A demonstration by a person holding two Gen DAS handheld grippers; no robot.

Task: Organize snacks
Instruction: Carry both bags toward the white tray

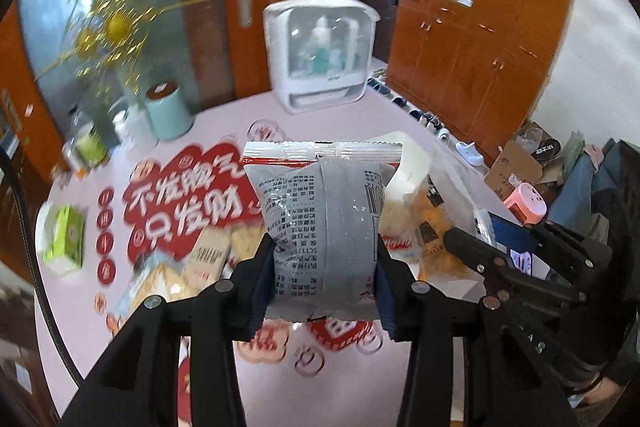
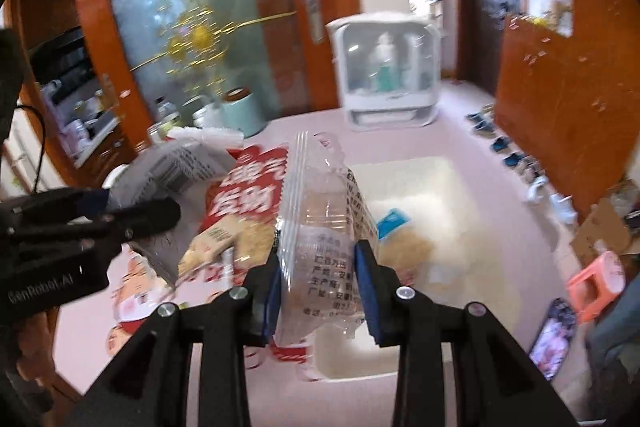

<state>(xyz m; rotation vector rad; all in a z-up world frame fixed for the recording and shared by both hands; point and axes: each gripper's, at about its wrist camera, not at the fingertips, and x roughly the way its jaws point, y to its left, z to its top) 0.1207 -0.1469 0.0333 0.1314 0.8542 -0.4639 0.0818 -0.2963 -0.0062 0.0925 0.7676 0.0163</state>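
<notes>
My left gripper [image 1: 325,255] is shut on a grey snack packet [image 1: 324,223] with a red-and-white sealed top, held above the pink table [image 1: 224,115]. My right gripper [image 2: 316,263] is shut on a clear plastic snack packet [image 2: 324,211] with black print, held above a white tray [image 2: 420,187] with pale snacks in it. The left gripper and its grey packet [image 2: 168,171] show at the left of the right wrist view. The right gripper [image 1: 480,251] shows at the right of the left wrist view. Beige snack packs [image 1: 212,255] lie on the table below.
A white cabinet-like box [image 1: 320,55] stands at the table's far side. A mint canister [image 1: 166,111], a green box [image 1: 64,239] and jars stand at the left. A red-lettered mat [image 1: 180,203] covers the table. A pink stool [image 1: 526,203], cardboard boxes and shoes are on the floor at the right.
</notes>
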